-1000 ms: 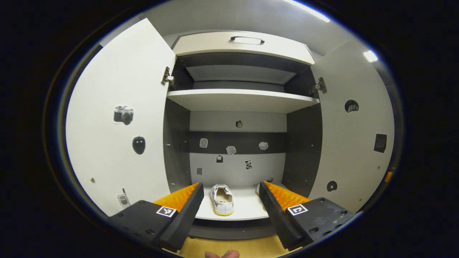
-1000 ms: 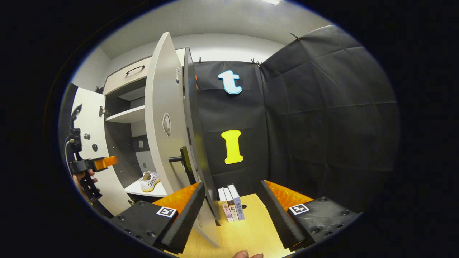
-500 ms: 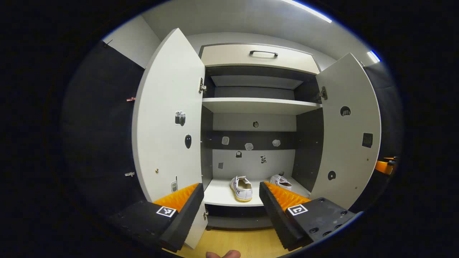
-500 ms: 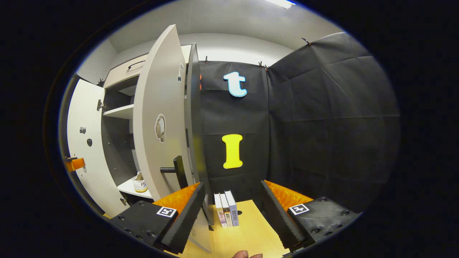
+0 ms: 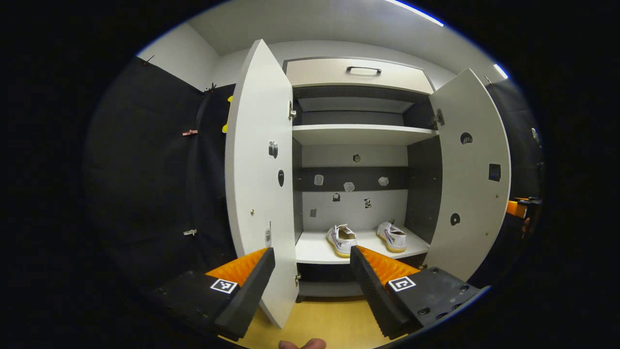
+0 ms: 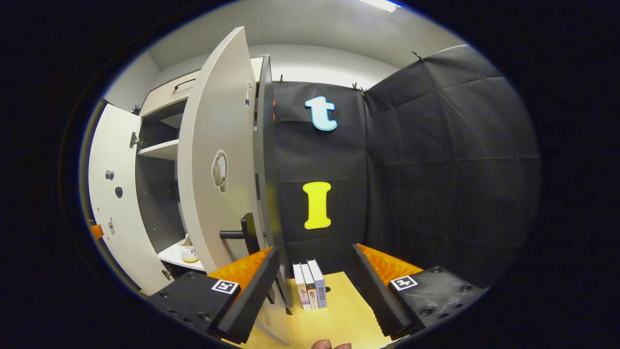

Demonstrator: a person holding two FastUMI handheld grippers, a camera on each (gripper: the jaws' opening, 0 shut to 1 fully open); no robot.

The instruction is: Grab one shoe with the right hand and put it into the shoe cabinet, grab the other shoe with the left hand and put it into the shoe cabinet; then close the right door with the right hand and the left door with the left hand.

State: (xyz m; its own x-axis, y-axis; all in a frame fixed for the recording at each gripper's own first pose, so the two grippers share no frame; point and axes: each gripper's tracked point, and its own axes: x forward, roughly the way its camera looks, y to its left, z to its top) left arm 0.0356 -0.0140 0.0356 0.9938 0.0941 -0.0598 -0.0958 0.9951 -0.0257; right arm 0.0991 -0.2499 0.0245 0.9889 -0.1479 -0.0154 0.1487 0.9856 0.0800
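Facing two shoes [image 5: 368,237] inside cabinet [image 5: 361,133], right view books [image 6: 310,286], both jaws apart

Walls: black cloth [image 6: 436,160] hung on clips, pale grey wall [image 5: 179,53] above it.
Ceiling: grey, with strip lights [image 5: 416,12].
Floor: light wood [image 5: 329,322].
Books: three [image 6: 310,286] standing upright against the cloth, on the floor.
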